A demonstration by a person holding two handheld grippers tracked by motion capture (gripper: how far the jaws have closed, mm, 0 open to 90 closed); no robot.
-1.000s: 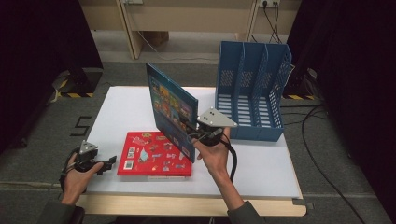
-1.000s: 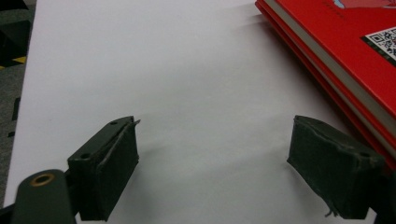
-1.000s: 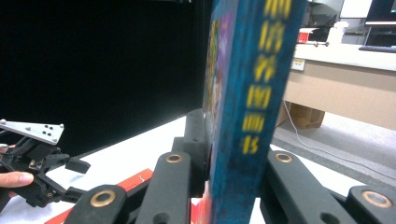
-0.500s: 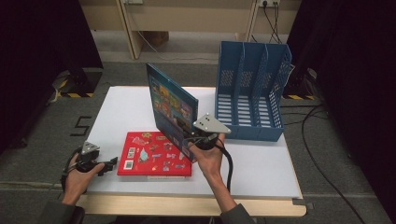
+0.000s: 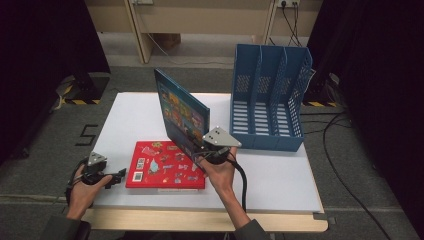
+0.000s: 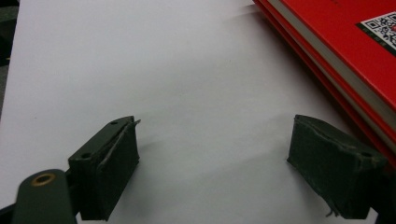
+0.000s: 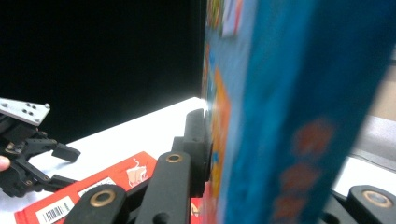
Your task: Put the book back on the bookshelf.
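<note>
Item 1, my right gripper point(image 5: 204, 150): jaws drawn narrow and clamped on the lower near corner of the blue book point(image 5: 181, 112). In the right gripper view the left pad point(image 7: 198, 149) presses flat on the printed cover point(image 7: 243, 93). The book stands upright on edge, tilted, above the far right corner of the red book point(image 5: 165, 165); whether its bottom edge touches that cover I cannot tell.

Item 2, my left gripper point(image 5: 107, 176): jaws wide apart, nothing between them, low over the white table point(image 6: 187, 70) just beside the left edge of the red book point(image 6: 345, 51), not touching it.

Item 3, red book: lies flat near the front of the table point(image 5: 280, 180), cover up, sticker pictures and a code patch showing.

Item 4, blue file rack point(image 5: 267, 100): three upright slots, standing at the far right of the table, near the blue book but apart from it.

Risks, as I judge them:
- A grip on one corner only: the tall book may pivot in the pads and topple.
- The bottom edge may catch or drag the red book, shifting it.
- Swung toward the rack, a tilted book may strike a divider rather than enter a slot.
</note>
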